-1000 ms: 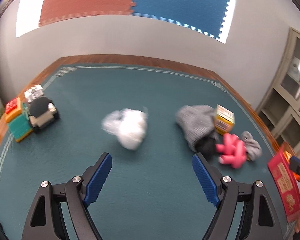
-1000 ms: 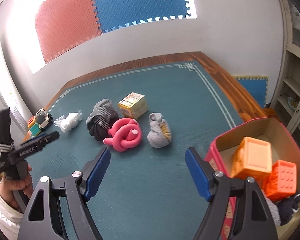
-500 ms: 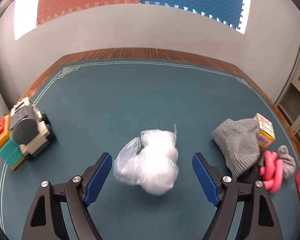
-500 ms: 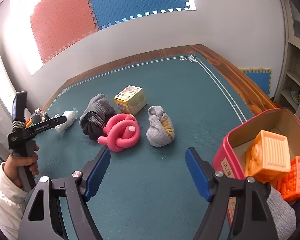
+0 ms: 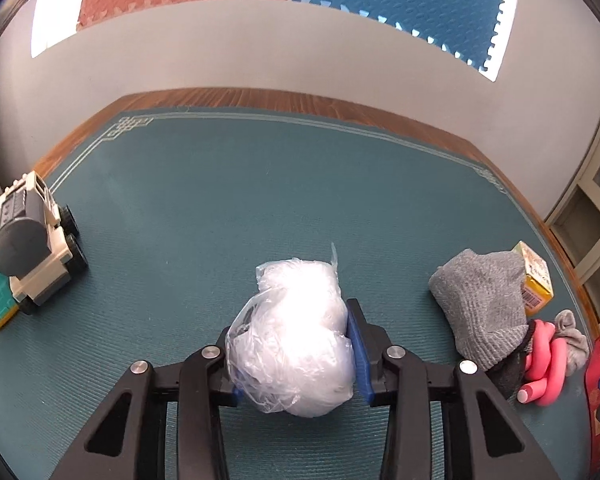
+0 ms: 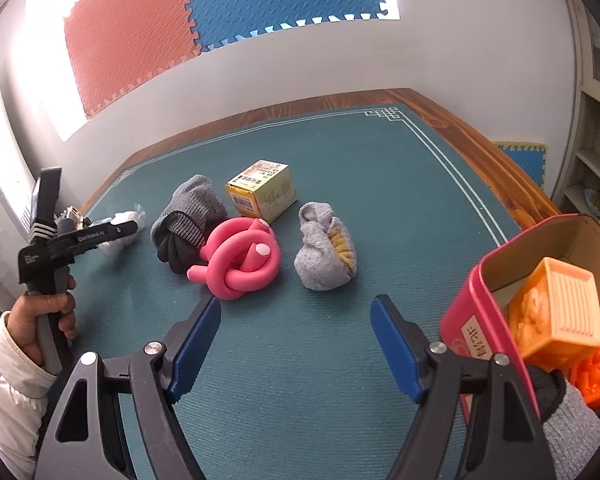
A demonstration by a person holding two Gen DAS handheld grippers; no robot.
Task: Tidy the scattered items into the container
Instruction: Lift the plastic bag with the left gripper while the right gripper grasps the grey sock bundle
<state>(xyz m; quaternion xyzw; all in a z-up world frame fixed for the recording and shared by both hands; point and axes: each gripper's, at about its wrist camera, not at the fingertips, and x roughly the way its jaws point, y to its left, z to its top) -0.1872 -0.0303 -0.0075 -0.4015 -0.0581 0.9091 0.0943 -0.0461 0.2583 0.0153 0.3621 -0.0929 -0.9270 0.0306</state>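
Observation:
My left gripper (image 5: 292, 328) is shut on a crumpled clear plastic bag (image 5: 296, 344) that rests low on the green mat. In the right wrist view the same bag (image 6: 120, 226) shows at the far left behind the left tool. My right gripper (image 6: 296, 316) hovers open over bare mat with nothing between its fingers. Ahead of it lie a pink foam knot (image 6: 240, 264), a grey sock bundle (image 6: 324, 256), a grey beanie (image 6: 192, 216) and a yellow box (image 6: 262, 192). The red container (image 6: 472, 300) stands at the right and holds orange blocks (image 6: 556, 312).
A toy truck (image 5: 32, 248) with coloured blocks sits at the mat's left edge. A person's hand (image 6: 44, 312) in a white sleeve holds the left tool. Wooden floor borders the mat, and shelves (image 6: 596, 152) stand at the far right.
My left gripper moved forward over the plastic bag and shut on it. The right gripper drifted slightly nearer the pink knot and stayed open.

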